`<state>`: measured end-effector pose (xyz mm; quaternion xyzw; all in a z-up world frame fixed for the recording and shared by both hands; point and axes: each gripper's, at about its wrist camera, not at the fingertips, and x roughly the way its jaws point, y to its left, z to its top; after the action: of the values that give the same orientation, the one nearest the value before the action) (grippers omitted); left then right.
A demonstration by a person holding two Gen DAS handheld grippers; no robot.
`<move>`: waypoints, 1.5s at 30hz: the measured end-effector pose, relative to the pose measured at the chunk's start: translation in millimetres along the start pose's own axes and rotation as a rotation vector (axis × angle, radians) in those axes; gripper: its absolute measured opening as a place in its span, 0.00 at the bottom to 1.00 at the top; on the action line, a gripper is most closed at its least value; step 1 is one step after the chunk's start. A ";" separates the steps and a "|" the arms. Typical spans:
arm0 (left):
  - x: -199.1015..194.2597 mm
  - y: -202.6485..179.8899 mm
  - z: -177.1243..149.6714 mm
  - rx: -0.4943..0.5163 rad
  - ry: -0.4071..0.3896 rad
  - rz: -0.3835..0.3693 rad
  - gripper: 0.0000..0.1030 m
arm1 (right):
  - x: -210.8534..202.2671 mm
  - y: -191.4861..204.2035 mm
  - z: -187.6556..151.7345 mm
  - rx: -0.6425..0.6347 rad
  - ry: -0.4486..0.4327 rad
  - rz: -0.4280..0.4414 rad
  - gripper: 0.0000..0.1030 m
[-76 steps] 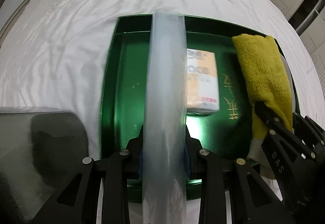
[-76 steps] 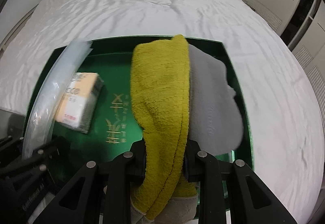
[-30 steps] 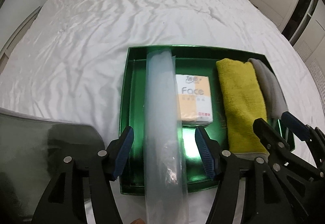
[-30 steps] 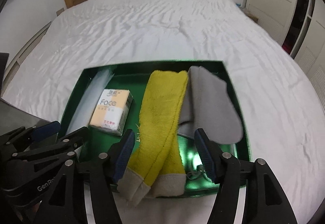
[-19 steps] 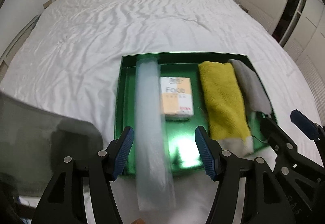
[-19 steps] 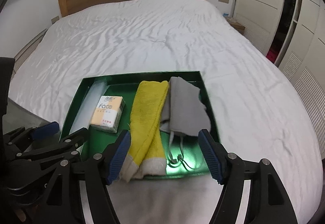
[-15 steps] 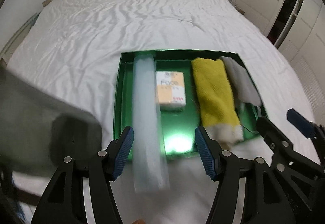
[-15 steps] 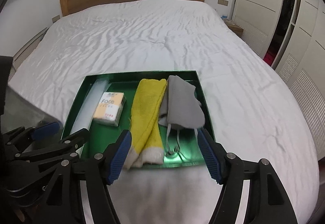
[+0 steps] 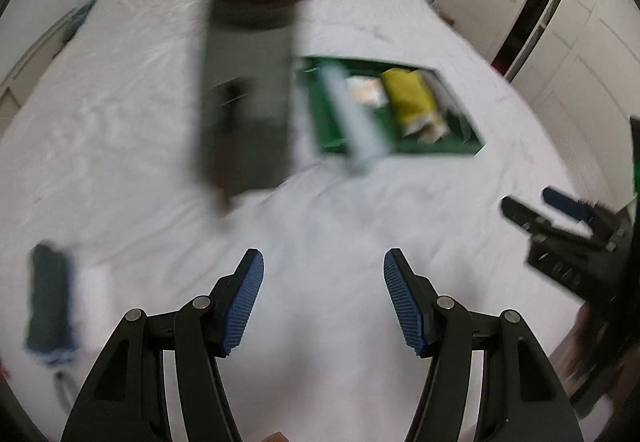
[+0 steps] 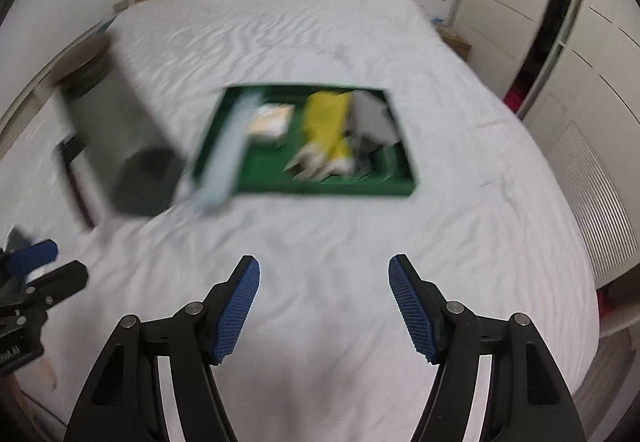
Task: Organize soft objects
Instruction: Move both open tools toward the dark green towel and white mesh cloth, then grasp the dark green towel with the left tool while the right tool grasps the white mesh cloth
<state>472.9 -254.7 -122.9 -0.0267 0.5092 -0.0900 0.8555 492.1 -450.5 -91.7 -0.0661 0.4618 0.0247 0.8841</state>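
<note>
A: Tray (image 10: 320, 189), green, rectangular, lying flat on the white bed (image 10: 360, 242). Contents from its left side to its right: a long pale translucent roll (image 10: 228, 153), a small orange-and-white tissue pack (image 10: 270, 120), a yellow towel (image 10: 328, 121), a grey cloth (image 10: 372, 117).

B: Does all of it sit inside the rim?

A: No. The translucent roll overhangs the tray's near edge and its end rests on the sheet. The tissue pack lies just beside the roll. The yellow towel and the grey cloth touch along their length. Thin cords show near the tray's front right corner; blur hides what they join.

B: Tongs?

A: Left tongs (image 9: 323, 300) spread, nothing between the blue pads. Right tongs (image 10: 324, 308) also spread and empty, over bare sheet, well apart from the tray.

B: Other containers?

A: A dark grey cylindrical bin (image 9: 250, 81) lies on the bed just left of the tray. Its inside is not readable through the blur. A small dark object (image 9: 50, 306) lies on the sheet at far left of the left wrist view; kind not readable.
</note>
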 end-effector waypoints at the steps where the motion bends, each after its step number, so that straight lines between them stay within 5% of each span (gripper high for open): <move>1: -6.9 14.7 -8.7 0.001 0.003 0.023 0.55 | -5.4 14.3 -2.3 -0.008 0.006 0.019 0.66; 12: -78.9 218.1 -68.2 -0.136 0.004 0.297 0.55 | -43.7 209.5 -10.4 -0.118 0.021 0.266 0.66; 20: -65.9 302.8 -83.0 -0.195 0.047 0.239 0.55 | -14.4 291.7 -15.6 -0.133 0.085 0.364 0.66; 30: -19.7 319.1 -78.9 -0.187 0.081 0.111 0.55 | 54.2 342.6 -17.7 -0.131 0.145 0.389 0.66; 45: 40.6 309.3 -75.3 -0.093 0.175 0.128 0.55 | 125.6 373.1 -18.8 -0.160 0.198 0.389 0.59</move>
<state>465.1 45.2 -236.8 -0.0257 0.5863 -0.0134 0.8096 509.6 -85.9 -240.4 -0.0479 0.5470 0.2246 0.8050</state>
